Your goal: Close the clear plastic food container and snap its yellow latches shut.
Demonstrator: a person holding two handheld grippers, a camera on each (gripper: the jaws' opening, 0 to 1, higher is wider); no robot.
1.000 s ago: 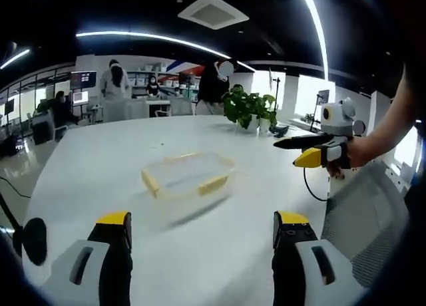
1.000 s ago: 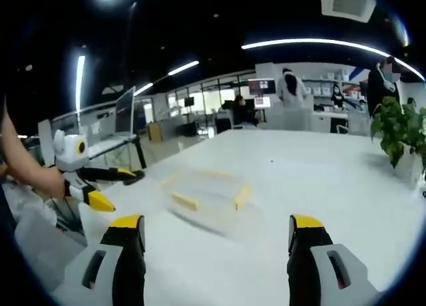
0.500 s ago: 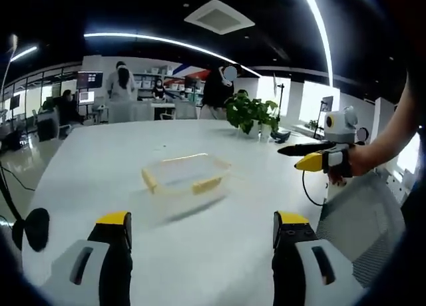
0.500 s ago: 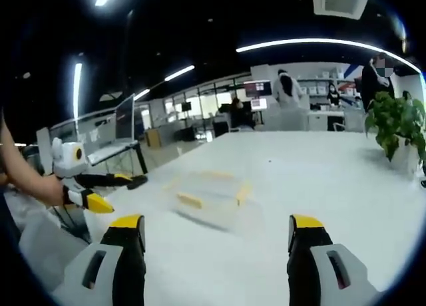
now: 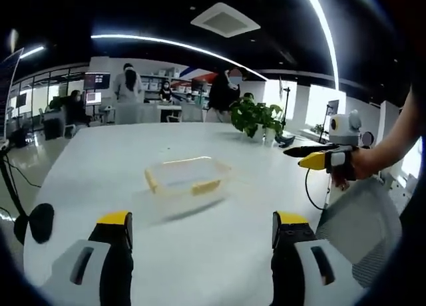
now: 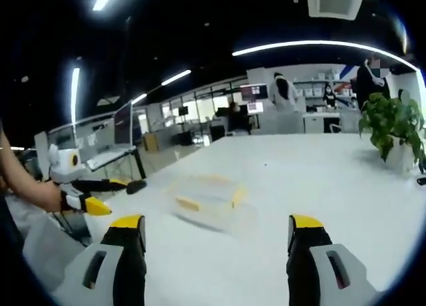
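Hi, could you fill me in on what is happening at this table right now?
A person holds a two-jaw gripper in each hand over a white table. A clear plastic food container with yellow latches sits on it, untouched. The left gripper and the right gripper both have their jaws open and hover short of the container. The lid seems to lie on the container, but whether the latches are snapped cannot be told. A potted plant stands further back on the table.

We hold our left gripper (image 5: pixel 200 236) level with its jaws spread wide and nothing between them. Our right gripper (image 6: pixel 217 238) is likewise agape and empty, gripped by our right hand (image 5: pixel 349 167) on a bare forearm.
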